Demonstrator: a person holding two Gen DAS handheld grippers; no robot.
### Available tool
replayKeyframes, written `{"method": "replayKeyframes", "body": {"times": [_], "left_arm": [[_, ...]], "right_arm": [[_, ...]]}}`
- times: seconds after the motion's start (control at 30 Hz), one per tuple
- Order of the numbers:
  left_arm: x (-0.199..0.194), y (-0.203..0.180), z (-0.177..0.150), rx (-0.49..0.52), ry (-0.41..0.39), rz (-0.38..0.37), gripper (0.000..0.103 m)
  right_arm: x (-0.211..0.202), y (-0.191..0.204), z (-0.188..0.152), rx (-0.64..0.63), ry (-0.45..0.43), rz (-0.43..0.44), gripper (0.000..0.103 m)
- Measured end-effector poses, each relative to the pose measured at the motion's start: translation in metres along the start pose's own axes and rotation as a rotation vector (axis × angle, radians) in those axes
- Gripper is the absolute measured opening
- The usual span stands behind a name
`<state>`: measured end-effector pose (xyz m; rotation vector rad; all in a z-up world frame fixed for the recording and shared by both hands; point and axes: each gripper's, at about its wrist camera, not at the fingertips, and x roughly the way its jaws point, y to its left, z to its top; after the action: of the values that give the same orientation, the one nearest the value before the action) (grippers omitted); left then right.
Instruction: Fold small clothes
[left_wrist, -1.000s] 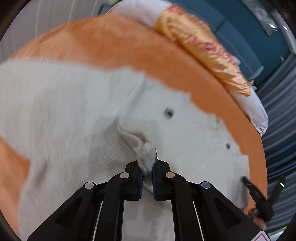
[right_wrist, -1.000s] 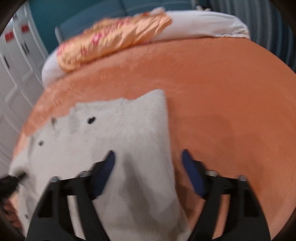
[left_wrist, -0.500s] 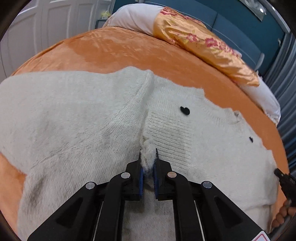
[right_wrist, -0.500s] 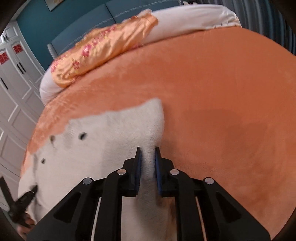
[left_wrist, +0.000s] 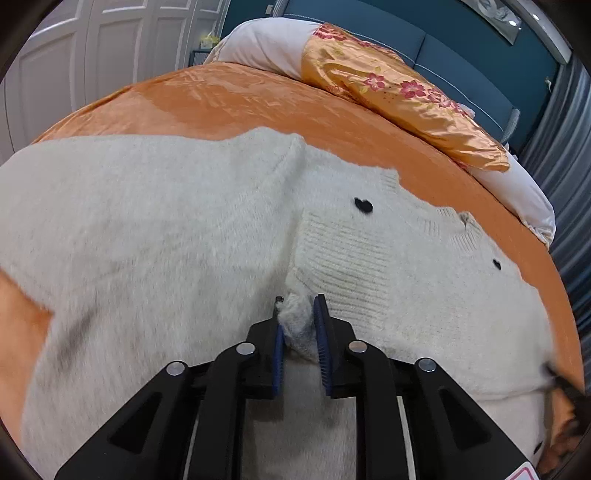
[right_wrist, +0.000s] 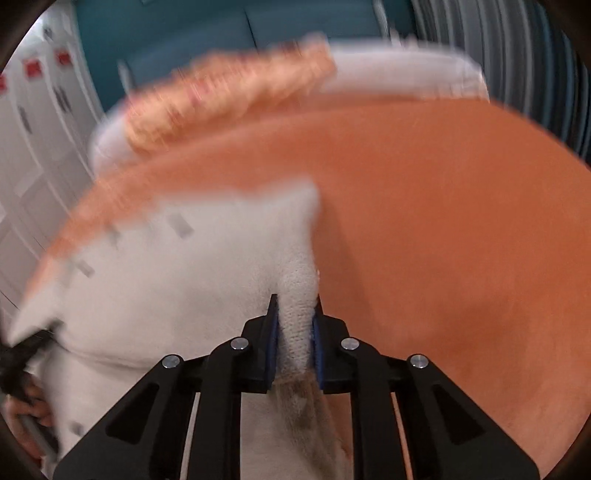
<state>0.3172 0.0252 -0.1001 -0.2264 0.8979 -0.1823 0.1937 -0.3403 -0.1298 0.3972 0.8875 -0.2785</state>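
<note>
White panelled wardrobe doors (left_wrist: 66, 55) stand at the left, then an orange bedspread (left_wrist: 221, 99) with a cream sweater (left_wrist: 155, 221) spread flat across it. The left gripper (left_wrist: 298, 314) pinches a fold near its ribbed hem; the right gripper (right_wrist: 294, 314) clamps its edge. A floral pillow (left_wrist: 399, 96) lies beyond, before a teal headboard (left_wrist: 461, 55).

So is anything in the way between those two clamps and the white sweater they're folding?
Nothing visible. The left gripper is already shut on a fold of the white sweater, and the right gripper is shut on its edge. Around it lies only bare orange bedspread; the pillows sit far off at the headboard.
</note>
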Motion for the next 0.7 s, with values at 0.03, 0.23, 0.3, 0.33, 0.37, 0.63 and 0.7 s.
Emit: {"method": "replayKeyframes", "body": {"times": [0.03,0.23,0.3,0.33,0.37,0.63,0.7], "left_arm": [[0.000,-0.001,-0.001,0.005,-0.004,0.008,0.019],[0.001,-0.004,0.001,0.015,-0.027,0.016,0.019],[0.003,-0.003,0.001,0.010,-0.030,0.011,0.020],[0.003,-0.002,0.001,0.006,-0.032,0.006,0.020],[0.004,-0.001,-0.001,0.003,-0.033,0.002,0.020],[0.010,0.004,-0.005,-0.008,-0.051,-0.014,0.020],[0.010,0.004,-0.006,-0.014,-0.052,-0.022,0.020]], "right_arm": [[-0.005,-0.002,0.001,0.008,-0.021,0.008,0.018],[-0.041,0.012,0.053,0.084,-0.142,0.033,0.023],[-0.026,0.023,0.071,0.068,-0.136,0.062,0.023],[-0.015,0.029,0.079,0.054,-0.112,0.090,0.022],[0.003,0.037,0.086,0.027,-0.082,0.099,0.021],[0.026,0.027,0.089,0.046,-0.071,-0.012,0.014],[-0.006,0.031,0.074,0.059,-0.121,0.037,0.014]]}}
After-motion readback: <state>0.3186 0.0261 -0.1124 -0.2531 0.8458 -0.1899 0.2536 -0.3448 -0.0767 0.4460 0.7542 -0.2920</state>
